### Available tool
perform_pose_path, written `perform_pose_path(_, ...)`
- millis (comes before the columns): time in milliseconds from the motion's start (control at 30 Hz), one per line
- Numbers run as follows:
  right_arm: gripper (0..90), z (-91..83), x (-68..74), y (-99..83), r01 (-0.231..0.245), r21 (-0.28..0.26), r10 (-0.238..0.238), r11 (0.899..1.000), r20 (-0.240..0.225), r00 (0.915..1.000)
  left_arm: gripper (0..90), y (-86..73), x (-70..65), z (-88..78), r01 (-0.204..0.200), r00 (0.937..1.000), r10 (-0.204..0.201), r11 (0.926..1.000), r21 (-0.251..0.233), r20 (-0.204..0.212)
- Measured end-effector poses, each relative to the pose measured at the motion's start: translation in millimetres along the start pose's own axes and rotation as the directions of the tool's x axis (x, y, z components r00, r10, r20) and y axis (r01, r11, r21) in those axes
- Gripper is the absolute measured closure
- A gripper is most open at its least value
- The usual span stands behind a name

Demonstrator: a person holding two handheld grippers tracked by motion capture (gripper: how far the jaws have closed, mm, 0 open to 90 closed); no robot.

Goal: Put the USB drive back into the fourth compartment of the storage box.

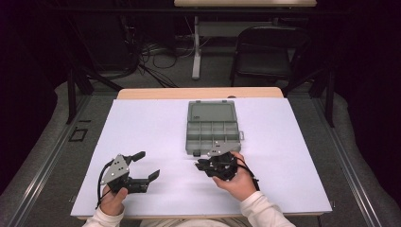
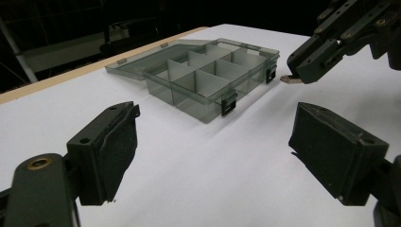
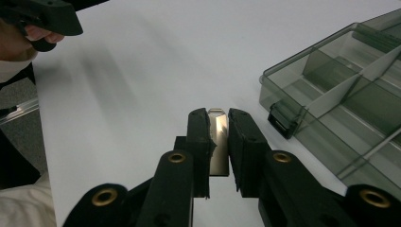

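Observation:
A grey see-through compartment box (image 1: pixel 211 112) lies open at the middle back of the white table, its lid (image 2: pixel 142 64) flat behind it and its compartments bare. My right gripper (image 1: pixel 198 165) hovers just in front of the box's near left corner, shut on a small flat metal piece (image 3: pixel 217 142) that pokes out past the fingertips (image 2: pixel 290 80). In the right gripper view, the box's black latch (image 3: pixel 282 119) is just right of the jaws. My left gripper (image 1: pixel 149 164) sits at the front left, jaws wide open with nothing between them (image 2: pixel 215 118).
A white sheet (image 1: pixel 142 123) covers the table; a wooden edge (image 1: pixel 156 93) shows at the back. Beyond stand a dark folding chair (image 1: pixel 265 52), a table leg (image 1: pixel 196 47) and floor cables (image 1: pixel 156 56). Bare sheet lies left and right of the box.

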State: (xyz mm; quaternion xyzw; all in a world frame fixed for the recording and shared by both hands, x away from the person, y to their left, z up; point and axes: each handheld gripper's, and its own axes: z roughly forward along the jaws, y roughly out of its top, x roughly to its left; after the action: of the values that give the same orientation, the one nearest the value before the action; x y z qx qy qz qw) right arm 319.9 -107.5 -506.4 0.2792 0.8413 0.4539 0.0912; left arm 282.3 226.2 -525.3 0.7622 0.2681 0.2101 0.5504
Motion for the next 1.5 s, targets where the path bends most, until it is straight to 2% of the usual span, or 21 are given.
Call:
perform_pose_path(567, 79.4, -26.1, -21.8, 4.1, -0.023, -0.046, 0.026, 0.999, 0.073, 0.9970, 15.8, -0.2, -0.1, 1.3, -0.003, 1.0000, 0.003, 1.0000, 0.004, 0.003)
perform_pose_path(700, 79.4, -31.5, -26.0, 7.0, 0.003, -0.030, 0.000, 1.000, 0.102, 0.9948, 15.8, -0.7, -0.6, 2.9, -0.006, 1.0000, 0.006, 0.9999, 0.013, 0.000)
perform_pose_path(833, 79.4, -37.0, -30.0, 11.0, 0.011, -0.035, -0.007, 0.999, 0.113, 0.9936, 15.8, -0.9, -0.3, 3.5, -0.007, 1.0000, 0.007, 0.9999, 0.016, -0.003)
perform_pose_path(967, 79.4, -43.3, -38.1, 19.8, 0.014, -0.022, -0.012, 1.000, 0.112, 0.9937, 15.8, -1.0, 0.0, 3.7, -0.007, 1.0000, 0.007, 0.9998, 0.019, -0.004)
perform_pose_path(1033, 79.4, -45.7, -41.4, 24.6, 0.030, 0.000, -0.030, 1.000, 0.125, 0.9917, 15.8, -1.1, -0.1, 3.7, -0.008, 1.0000, 0.008, 0.9998, 0.019, -0.004)
perform_pose_path(1167, 79.5, -48.8, -49.6, 33.2, 0.034, 0.024, -0.037, 0.999, 0.124, 0.9916, 15.8, -1.2, -0.5, 3.5, -0.009, 1.0000, 0.009, 0.9998, 0.019, -0.001)
perform_pose_path(1500, 79.5, -45.2, -71.2, 40.3, 0.012, 0.076, -0.023, 0.997, 0.140, 0.9899, 15.8, -1.0, -1.8, 4.7, -0.016, 0.9999, 0.016, 0.9996, 0.025, -0.001)
